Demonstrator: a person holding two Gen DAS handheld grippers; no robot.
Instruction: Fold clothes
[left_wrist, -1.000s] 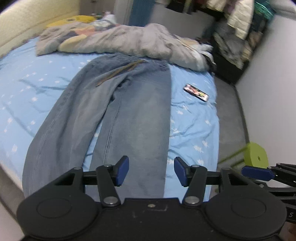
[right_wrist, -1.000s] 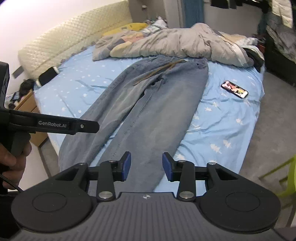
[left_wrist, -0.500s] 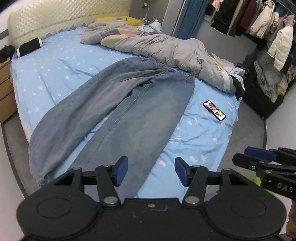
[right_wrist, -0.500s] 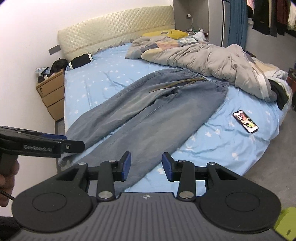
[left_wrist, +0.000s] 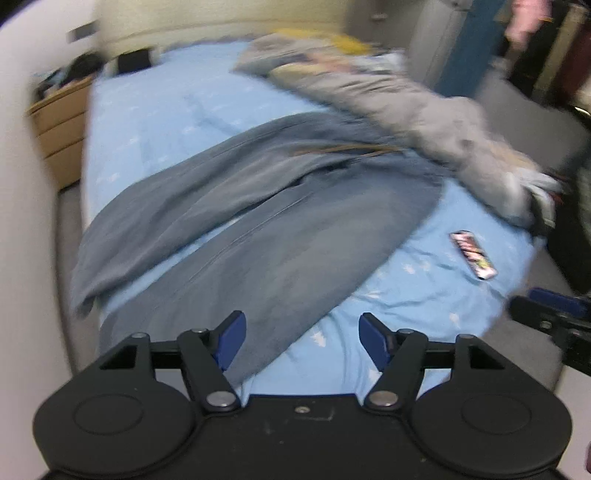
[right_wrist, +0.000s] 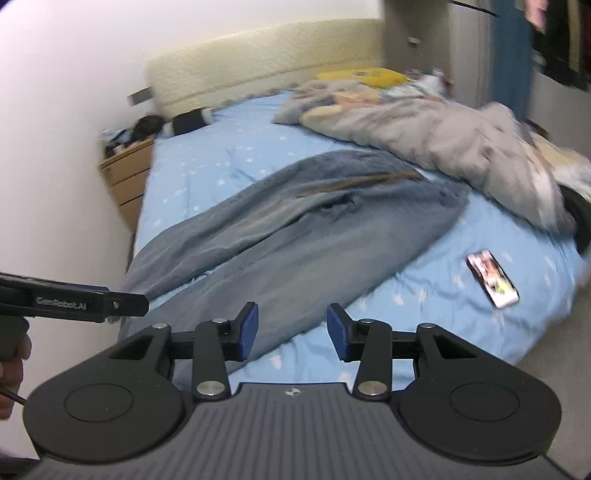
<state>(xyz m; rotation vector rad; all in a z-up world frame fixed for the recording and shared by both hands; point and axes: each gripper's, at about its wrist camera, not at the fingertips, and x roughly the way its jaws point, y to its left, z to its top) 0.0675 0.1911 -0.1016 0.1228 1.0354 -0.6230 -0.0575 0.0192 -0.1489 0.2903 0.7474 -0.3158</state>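
- Left wrist view: the left tongs stood wide apart, holding nothing, above the near edge of the bed.
- The jeans lay spread flat on the blue starred sheet, waistband toward the grey duvet, both legs running toward the camera; the nearer leg's hem reached the bed edge just beyond the left blue pad.
- A phone lay on the sheet to the right of the jeans, apart from them.
- The tip of the right tongs showed at the right edge; its opening could not be judged in this view.
- The view was blurred.
- Right wrist view: the right tongs were moderately open and empty, above the bed's near edge.
- The jeans lay flat on the bed, with the phone to their right on the sheet.
- The left tongs entered from the left edge, beside the leg hems.
- A wooden nightstand stood against the wall beside the bed.
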